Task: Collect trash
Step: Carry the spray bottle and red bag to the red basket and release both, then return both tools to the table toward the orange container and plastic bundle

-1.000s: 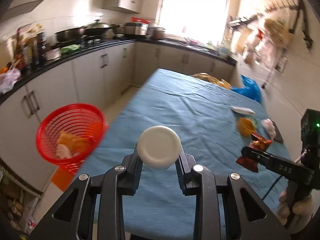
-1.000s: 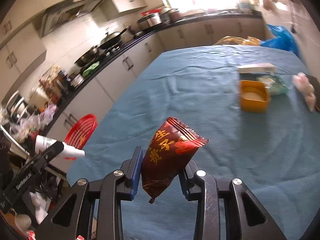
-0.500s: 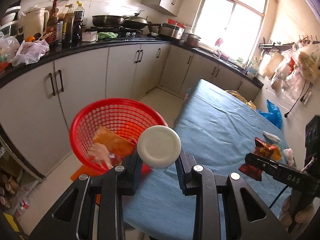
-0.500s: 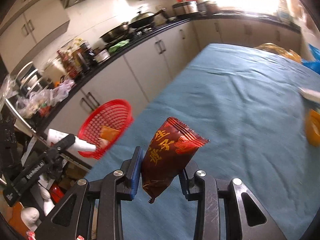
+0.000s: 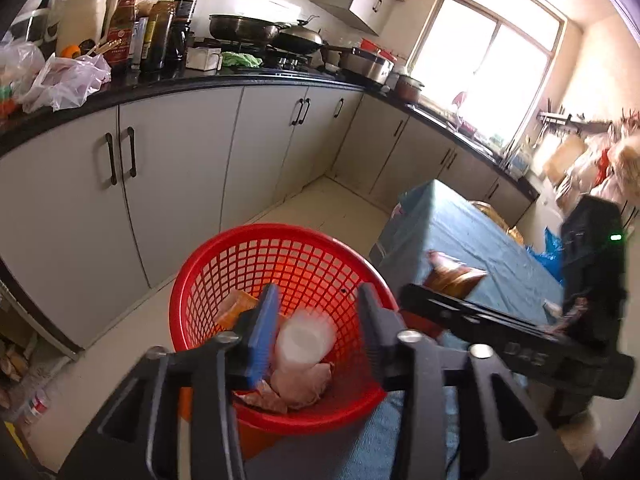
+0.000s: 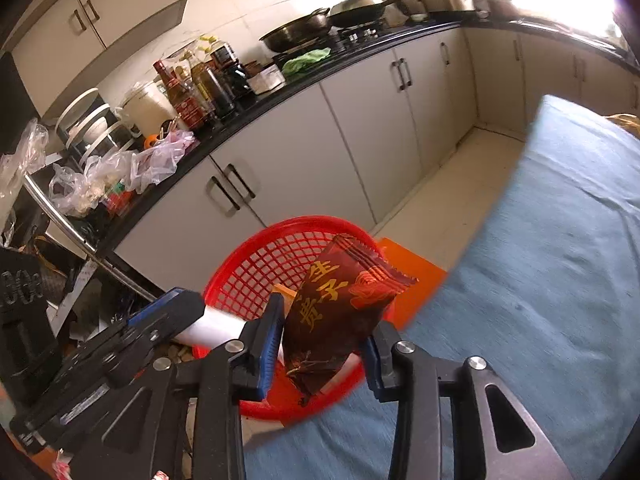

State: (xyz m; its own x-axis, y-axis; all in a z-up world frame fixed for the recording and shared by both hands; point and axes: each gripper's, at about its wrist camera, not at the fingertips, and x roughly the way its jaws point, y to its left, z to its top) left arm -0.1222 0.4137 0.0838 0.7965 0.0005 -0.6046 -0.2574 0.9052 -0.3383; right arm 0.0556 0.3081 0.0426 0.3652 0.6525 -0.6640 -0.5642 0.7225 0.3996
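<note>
A kitchen with grey-white cabinets (image 5: 176,168) under a black countertop (image 5: 168,80) crowded with sauce bottles (image 5: 156,28), plastic bags (image 5: 64,80) and pans (image 5: 244,30) on the stove; a bright window (image 5: 500,60) sits at about 1 o'clock in the left wrist view. A table under a blue cloth (image 6: 540,260) fills the 3 o'clock side of the right wrist view, its near edge running beside a strip of pale floor tiles (image 5: 320,208) between table and cabinets.

A red mesh basket (image 5: 224,264) stands off the table's edge, on an orange support (image 6: 412,264). The left gripper (image 5: 316,328) hangs directly over the basket with its jaws spread wide; a white cup (image 5: 304,340), blurred, lies between and below the fingers, apparently clear of both pads, above crumpled wrappers (image 5: 300,384) in the basket's bottom. An orange packet (image 5: 236,308) lies inside at about 9 o'clock of the cup.

The right gripper (image 6: 320,344) has its jaws closed narrowly on a dark red snack packet (image 6: 340,304) with gold characters, held upright over the basket's near rim. In the right wrist view the left gripper enters from 8 o'clock, close beside the right one, leaving little room between them over the basket. The floor strip toward 12 o'clock lies open.
</note>
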